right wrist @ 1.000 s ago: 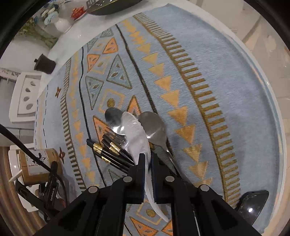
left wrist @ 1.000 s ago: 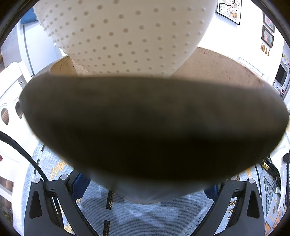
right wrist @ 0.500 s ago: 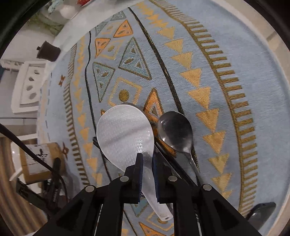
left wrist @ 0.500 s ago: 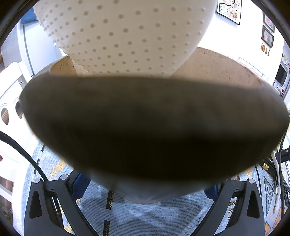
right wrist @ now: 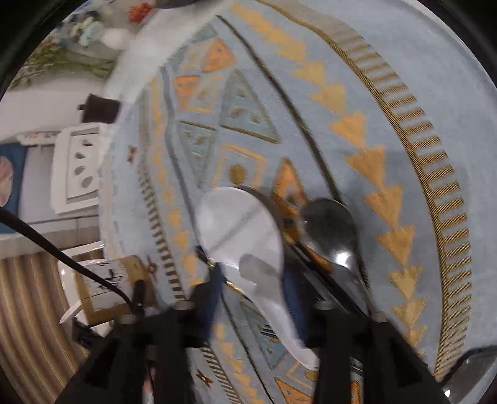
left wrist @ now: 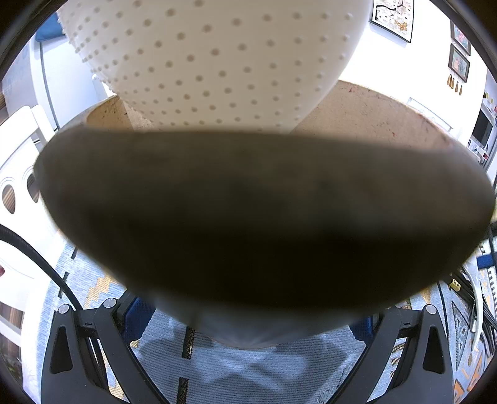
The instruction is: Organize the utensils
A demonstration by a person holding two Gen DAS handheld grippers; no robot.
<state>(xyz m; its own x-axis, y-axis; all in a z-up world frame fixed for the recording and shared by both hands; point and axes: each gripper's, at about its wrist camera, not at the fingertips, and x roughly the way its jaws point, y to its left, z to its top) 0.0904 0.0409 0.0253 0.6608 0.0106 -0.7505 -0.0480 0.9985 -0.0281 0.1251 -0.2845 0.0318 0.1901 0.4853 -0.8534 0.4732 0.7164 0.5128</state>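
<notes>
The right claw (right wrist: 253, 298) has just been opening; its jaws stand apart around the handle of the smooth white plastic rice paddle (right wrist: 239, 227), low in the frame centre on the woven patterned tabletop cloth (right wrist: 419, 93), beside a shiny metal spoon (right wrist: 332, 230). The left claw (left wrist: 248, 314) clamps a round matte holder (left wrist: 248, 211), holding a dimpled paddle (left wrist: 217, 56).

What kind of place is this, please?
Probably a home living or dining room: framed pictures on the wall, a patterned tablecloth with spoons on it, and a white chair nearby.
</notes>
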